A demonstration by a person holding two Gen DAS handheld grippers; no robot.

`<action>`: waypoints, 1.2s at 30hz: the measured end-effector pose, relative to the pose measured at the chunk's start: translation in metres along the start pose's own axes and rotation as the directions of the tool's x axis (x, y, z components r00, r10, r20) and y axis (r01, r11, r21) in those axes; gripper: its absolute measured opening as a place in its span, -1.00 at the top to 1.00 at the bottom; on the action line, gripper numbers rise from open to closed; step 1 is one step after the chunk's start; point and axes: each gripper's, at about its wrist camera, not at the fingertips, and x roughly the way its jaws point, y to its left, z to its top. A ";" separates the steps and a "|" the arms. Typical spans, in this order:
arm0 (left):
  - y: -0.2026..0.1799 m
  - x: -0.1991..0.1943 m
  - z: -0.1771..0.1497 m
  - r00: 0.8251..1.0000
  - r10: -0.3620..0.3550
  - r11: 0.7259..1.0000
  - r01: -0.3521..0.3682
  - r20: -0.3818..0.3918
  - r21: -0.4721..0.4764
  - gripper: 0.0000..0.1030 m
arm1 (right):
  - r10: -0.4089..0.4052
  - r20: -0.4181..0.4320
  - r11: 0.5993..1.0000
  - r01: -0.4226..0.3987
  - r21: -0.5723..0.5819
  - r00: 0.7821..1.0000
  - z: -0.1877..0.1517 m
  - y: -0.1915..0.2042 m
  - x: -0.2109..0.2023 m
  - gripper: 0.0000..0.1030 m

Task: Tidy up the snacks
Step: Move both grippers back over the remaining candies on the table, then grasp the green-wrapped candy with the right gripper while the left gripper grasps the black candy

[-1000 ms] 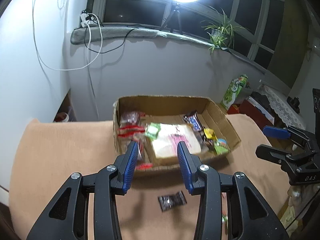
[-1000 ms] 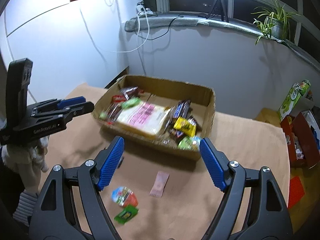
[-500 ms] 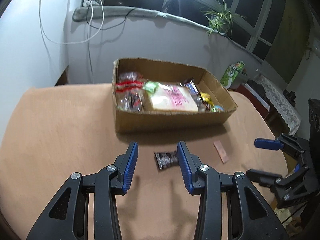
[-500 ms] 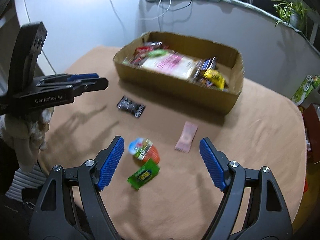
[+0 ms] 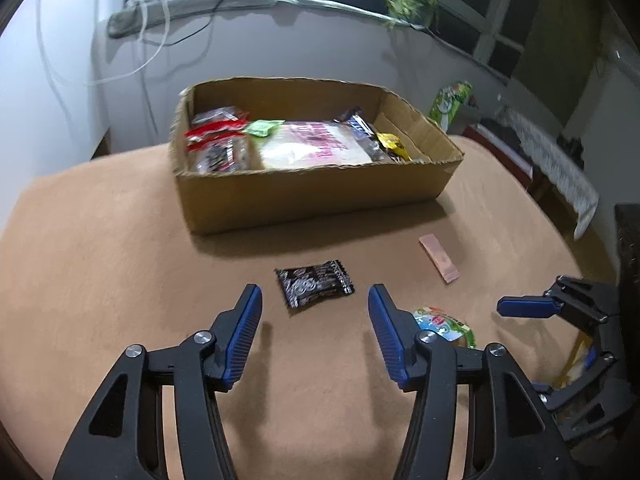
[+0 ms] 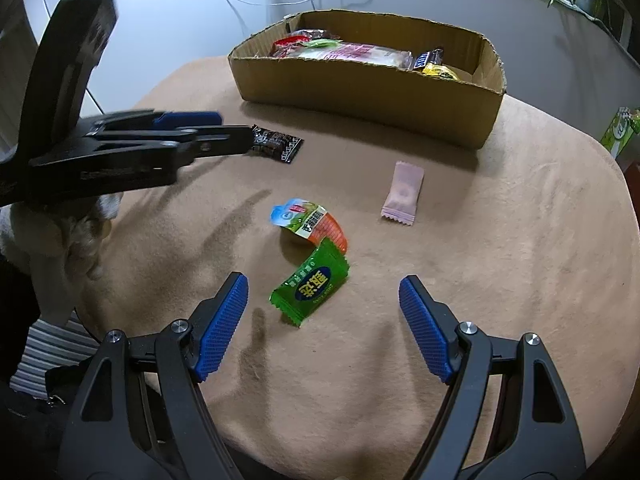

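A cardboard box [image 5: 312, 196] holding several snacks stands at the back of the tan table; it also shows in the right wrist view [image 6: 372, 92]. My left gripper [image 5: 314, 312] is open, just short of a black snack packet [image 5: 314, 286], also seen in the right wrist view [image 6: 276, 144]. My right gripper [image 6: 322, 300] is open and empty above a green packet [image 6: 312, 282]. Beside that lie a jelly cup [image 6: 310, 224] and a pink packet [image 6: 403, 194]. The left wrist view also shows the pink packet [image 5: 438, 258] and the jelly cup [image 5: 444, 326].
The table [image 6: 500, 280] is round-edged with a tan cloth. A green carton [image 5: 450, 100] and clutter stand past its right side. A white wall with cables [image 5: 148, 48] is behind the box. The left gripper's body [image 6: 120, 148] reaches in from the left of the right wrist view.
Both grippers have drawn back from the box and dropped toward the table. The left has opened wider near the black packet. The right now hangs over the green packet.
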 end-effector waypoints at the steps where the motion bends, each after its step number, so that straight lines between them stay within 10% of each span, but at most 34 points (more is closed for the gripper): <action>1: -0.003 0.002 0.001 1.000 0.016 1.000 -0.016 0.000 0.021 -0.06 | -0.002 0.001 1.000 0.002 -0.001 1.000 0.000 0.001 0.001 -0.57; 19: -0.020 0.037 -0.001 0.995 0.089 0.979 -0.078 -0.049 0.190 -0.03 | -0.052 -0.012 0.998 0.052 0.018 0.999 -0.002 -0.005 0.011 -0.21; 29: -0.018 0.036 0.000 0.997 0.072 0.983 -0.063 -0.043 0.172 0.64 | -0.080 -0.008 0.996 0.080 0.034 0.997 0.000 -0.017 0.007 0.58; 36: -0.013 0.036 0.002 0.997 0.067 0.987 -0.061 -0.035 0.149 0.87 | -0.070 0.006 0.996 0.069 0.055 0.998 -0.003 -0.022 0.004 0.68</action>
